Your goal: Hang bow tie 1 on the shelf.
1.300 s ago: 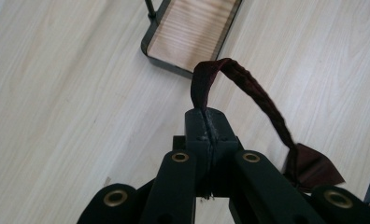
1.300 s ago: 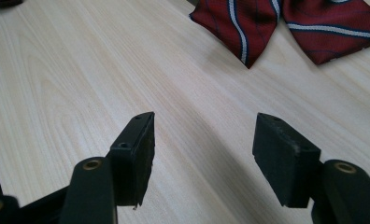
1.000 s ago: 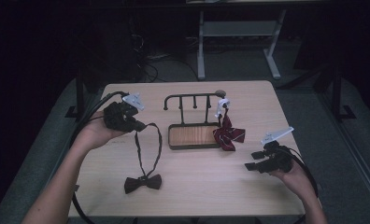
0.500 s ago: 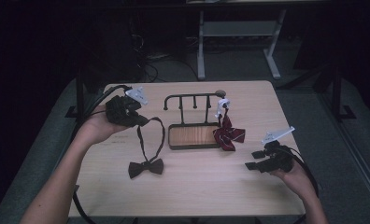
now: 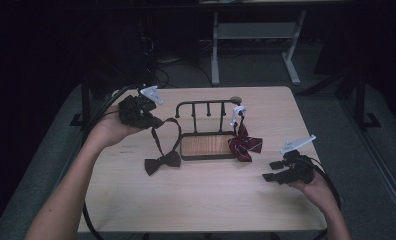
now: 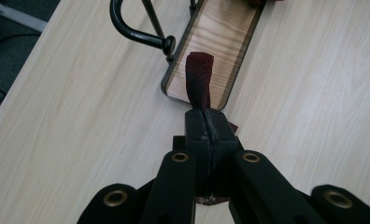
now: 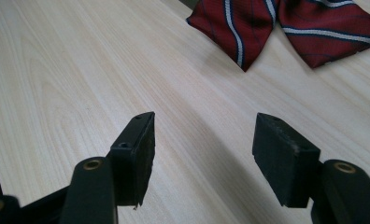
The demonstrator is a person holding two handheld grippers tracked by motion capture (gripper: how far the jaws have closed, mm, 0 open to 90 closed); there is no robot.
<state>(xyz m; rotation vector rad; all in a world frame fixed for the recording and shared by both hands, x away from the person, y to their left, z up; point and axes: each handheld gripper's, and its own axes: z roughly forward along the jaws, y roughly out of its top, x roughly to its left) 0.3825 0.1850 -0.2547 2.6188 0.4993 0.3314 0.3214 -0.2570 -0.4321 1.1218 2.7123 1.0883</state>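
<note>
Bow tie, high view: dark brown bow tie (image 5: pixel 162 162), soft cloth, knot down on table (image 5: pixel 196 200), thin strap looping up to left gripper (image 5: pixel 153 121).
Change since a moment ago: lifted a little and carried toward rack (image 5: pixel 208 130); bow slid closer to rack's wooden base. Likely means strap is about to go over a peg, same as second tie.
Left gripper, high view: held up at left of rack, shut tight on strap.
Rack, high view: black metal rail with short round pegs, flat base of striped light wood inside dark rim.
Red striped bow tie (image 5: pixel 246 145), high view: hung by its strap from rack's right end, bow resting by base corner.
Right gripper (image 5: pixel 269 170), high view: low at right side of table, apart from everything, same spot as before.
Left gripper view: black jaws pressed together on dark red-brown strap (image 6: pixel 199 79), ribbed woven band, sticking up past tips; rack's curved end and shiny base right behind.
Right gripper view: jaws wide apart, nothing between, square black pads (image 7: pixel 286 158); pale smooth table below; red striped cloth (image 7: pixel 286 28) with white and blue lines ahead.
</note>
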